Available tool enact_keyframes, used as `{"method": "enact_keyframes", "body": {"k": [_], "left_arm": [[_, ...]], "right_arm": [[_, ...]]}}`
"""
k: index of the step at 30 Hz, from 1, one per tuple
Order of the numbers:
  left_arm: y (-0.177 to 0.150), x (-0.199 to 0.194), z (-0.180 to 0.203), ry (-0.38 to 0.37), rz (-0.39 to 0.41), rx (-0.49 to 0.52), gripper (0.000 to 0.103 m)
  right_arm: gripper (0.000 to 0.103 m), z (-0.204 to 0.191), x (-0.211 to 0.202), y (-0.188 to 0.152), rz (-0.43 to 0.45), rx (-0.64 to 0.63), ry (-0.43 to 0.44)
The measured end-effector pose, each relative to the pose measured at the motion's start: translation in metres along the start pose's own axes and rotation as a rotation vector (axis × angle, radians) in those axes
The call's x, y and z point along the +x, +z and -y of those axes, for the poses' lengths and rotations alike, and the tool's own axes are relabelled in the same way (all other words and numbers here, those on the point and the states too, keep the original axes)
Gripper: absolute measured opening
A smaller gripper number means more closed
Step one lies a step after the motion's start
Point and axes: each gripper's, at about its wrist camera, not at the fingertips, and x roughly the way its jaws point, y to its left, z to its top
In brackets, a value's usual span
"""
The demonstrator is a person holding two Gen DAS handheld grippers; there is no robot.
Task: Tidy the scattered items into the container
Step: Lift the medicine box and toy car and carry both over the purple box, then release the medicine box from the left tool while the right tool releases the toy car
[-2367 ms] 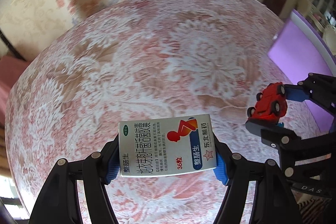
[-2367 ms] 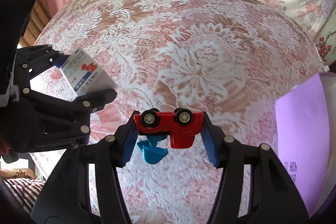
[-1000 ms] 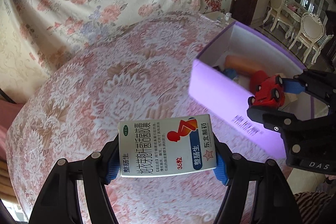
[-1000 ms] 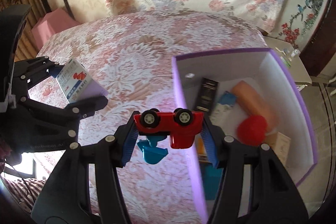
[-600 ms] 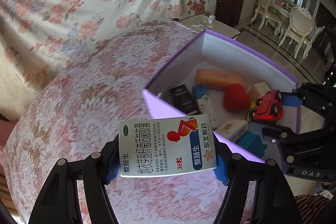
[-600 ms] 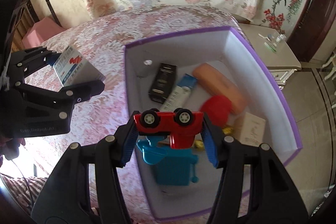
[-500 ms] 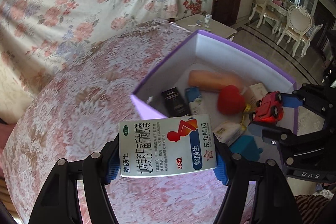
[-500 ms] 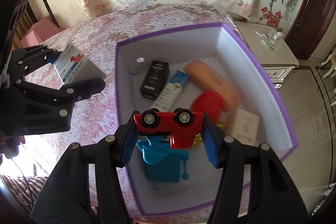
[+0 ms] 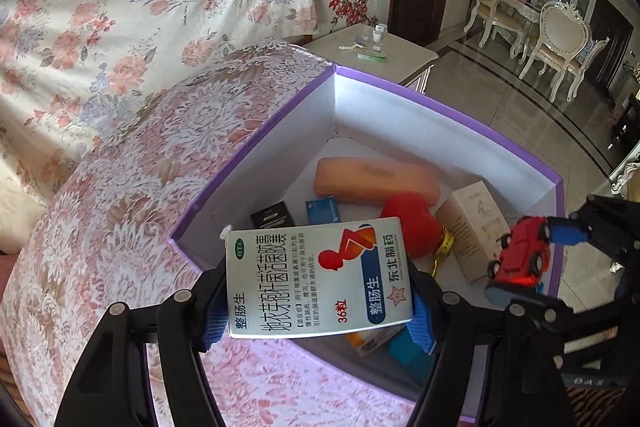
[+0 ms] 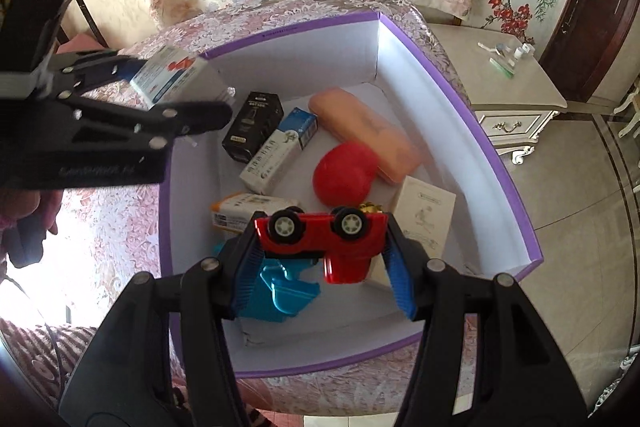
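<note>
holding: two items are gripped above the open box, one in each gripper.
left gripper [image 9: 316,311]: clamped on a white cardboard medicine box with blue and red print [image 9: 318,277], held flat over the near-left corner of the container.
right gripper [image 10: 322,267]: clamped on a small red plastic toy car [image 10: 324,233], turned wheels-up to the camera, hanging over the near part of the container's interior.
container: purple cardboard box with white inside walls [image 10: 460,107], open-topped, resting on the pink floral lace-covered surface [image 9: 132,163].
contents, already inside: peach oblong case [image 10: 368,131]; red heart-shaped soft item [image 10: 344,175]; black carton [image 10: 254,123]; white and blue carton [image 10: 280,155]; orange and white carton [image 10: 248,211]; cream carton [image 10: 424,219]; blue plastic piece [image 10: 280,295] under the right gripper; a small yellow item near the heart, too hidden to name.
surface outside the container: no loose item shows on the stretch in view; the rest lies out of frame.
progress, as a judgement: late; most items lie in the container, and the medicine box and toy car are over it but not yet let go.
left to do: lower and release both, keeping the two grippers apart from each other.
risk: the medicine box sits close to the wall and could catch the rim.
</note>
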Motion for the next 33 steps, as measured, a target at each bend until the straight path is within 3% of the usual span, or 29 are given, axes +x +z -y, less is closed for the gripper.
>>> {"method": "enact_keyframes", "body": {"k": [8, 19, 29, 33], "left_arm": [[0.019, 0.026, 0.019, -0.008, -0.05, 0.024, 0.071], [0.033, 0.06, 0.03, 0.01, -0.122, 0.052, 0.072], [0.036, 0.071, 0.033, 0.021, -0.141, 0.051, 0.073], [0.037, 0.07, 0.033, 0.019, -0.138, 0.048, 0.083]], "right_arm": [[0.059, 0.002, 0.004, -0.007, -0.025, -0.059, 0.033], [0.059, -0.005, 0.01, -0.02, -0.084, -0.15, 0.011], [0.059, -0.001, 0.012, -0.023, -0.114, -0.12, 0.018], [0.06, -0.001, 0.014, -0.025, -0.137, -0.101, 0.034]]}}
